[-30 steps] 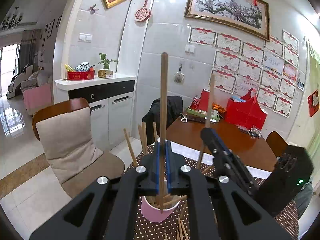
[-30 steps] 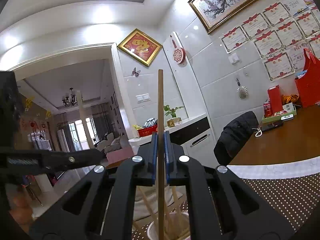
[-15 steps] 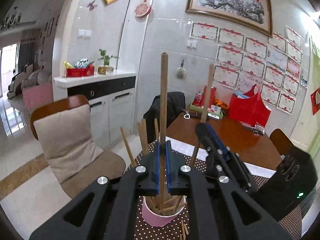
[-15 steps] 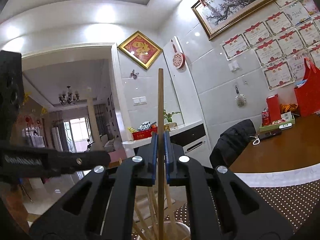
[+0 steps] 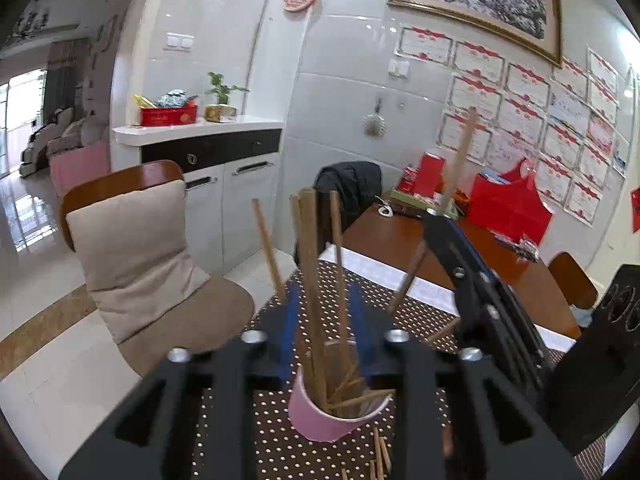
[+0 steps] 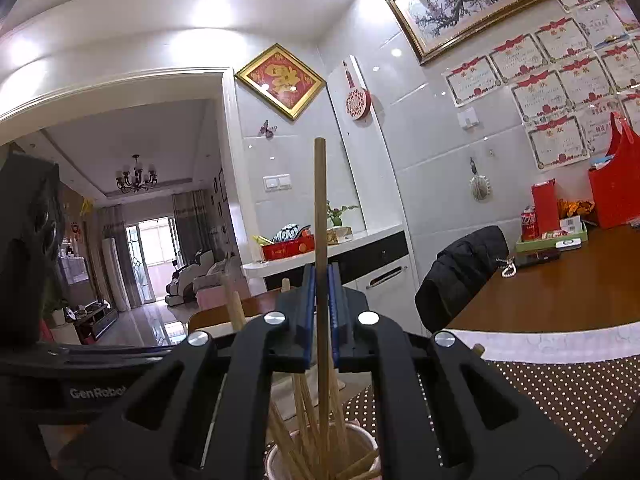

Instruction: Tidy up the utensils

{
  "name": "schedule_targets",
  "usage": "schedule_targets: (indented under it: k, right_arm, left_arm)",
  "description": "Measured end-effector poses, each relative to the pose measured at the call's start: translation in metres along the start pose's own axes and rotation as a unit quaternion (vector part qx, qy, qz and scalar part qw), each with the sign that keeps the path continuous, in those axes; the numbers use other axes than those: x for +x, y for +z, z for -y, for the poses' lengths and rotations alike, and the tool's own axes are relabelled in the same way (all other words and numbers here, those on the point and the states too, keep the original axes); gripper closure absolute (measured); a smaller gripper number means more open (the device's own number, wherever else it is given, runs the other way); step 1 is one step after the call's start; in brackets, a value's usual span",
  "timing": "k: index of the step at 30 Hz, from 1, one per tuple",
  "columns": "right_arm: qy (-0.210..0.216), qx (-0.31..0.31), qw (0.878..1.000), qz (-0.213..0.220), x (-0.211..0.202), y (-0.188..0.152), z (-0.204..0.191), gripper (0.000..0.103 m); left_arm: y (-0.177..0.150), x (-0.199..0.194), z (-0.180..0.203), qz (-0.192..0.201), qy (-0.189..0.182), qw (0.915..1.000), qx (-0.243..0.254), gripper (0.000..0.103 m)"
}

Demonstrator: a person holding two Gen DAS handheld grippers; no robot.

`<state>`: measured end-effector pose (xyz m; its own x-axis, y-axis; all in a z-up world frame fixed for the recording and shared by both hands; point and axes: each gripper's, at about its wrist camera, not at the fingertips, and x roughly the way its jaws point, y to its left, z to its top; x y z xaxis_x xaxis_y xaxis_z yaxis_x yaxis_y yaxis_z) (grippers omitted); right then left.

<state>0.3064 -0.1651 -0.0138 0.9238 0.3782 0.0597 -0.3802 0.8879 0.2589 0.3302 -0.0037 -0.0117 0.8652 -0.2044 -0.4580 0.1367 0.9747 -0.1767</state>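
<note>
A pink cup (image 5: 320,420) stands on the dotted brown mat (image 5: 280,452) and holds several wooden chopsticks (image 5: 312,280). My left gripper (image 5: 326,336) hangs just above the cup, its jaws open, with the upright chopsticks standing loose between them. My right gripper (image 6: 321,320) is shut on a single wooden chopstick (image 6: 320,208), held upright with its lower end down in the cup (image 6: 360,440). The right gripper also shows in the left wrist view (image 5: 472,280), at the right of the cup.
A few loose chopsticks (image 5: 378,456) lie on the mat in front of the cup. A cushioned wooden chair (image 5: 132,248) stands left of the table. Red bags (image 5: 508,208) and a tray sit at the table's far end. A dark jacket (image 5: 348,188) hangs on another chair.
My left gripper has opened and let its chopstick drop into the cup. My right gripper has lowered its chopstick further into the cup.
</note>
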Motion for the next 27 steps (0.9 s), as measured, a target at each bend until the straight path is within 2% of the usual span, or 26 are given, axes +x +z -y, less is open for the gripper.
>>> schedule_targets:
  k: [10,13,22,23,26,27]
  right_arm:
    - [0.003,-0.008,1.000,-0.021,-0.006,0.002,-0.001,0.096]
    - [0.003,-0.010,1.000,-0.026,-0.007,0.001,-0.003,0.096]
    - [0.006,-0.025,0.999,-0.041,-0.011,-0.001,-0.010,0.095]
    - [0.005,-0.027,0.999,-0.043,-0.011,-0.001,-0.011,0.094]
    - [0.010,-0.028,0.999,-0.045,-0.013,-0.001,-0.013,0.076]
    - [0.010,-0.026,0.999,-0.045,-0.015,-0.001,-0.013,0.075]
  left_arm:
    - [-0.008,-0.012,-0.001,0.016,0.032,0.9993,0.014,0.073]
    - [-0.009,-0.015,-0.002,0.019,0.040,0.9989,0.012,0.068]
    - [-0.010,-0.023,-0.004,0.035,0.075,0.9963,0.024,0.066]
    - [-0.010,-0.025,-0.004,0.039,0.080,0.9957,0.026,0.065]
    - [-0.011,-0.030,-0.003,0.050,0.094,0.9938,0.032,0.061]
    - [-0.011,-0.032,-0.003,0.053,0.097,0.9933,0.033,0.061]
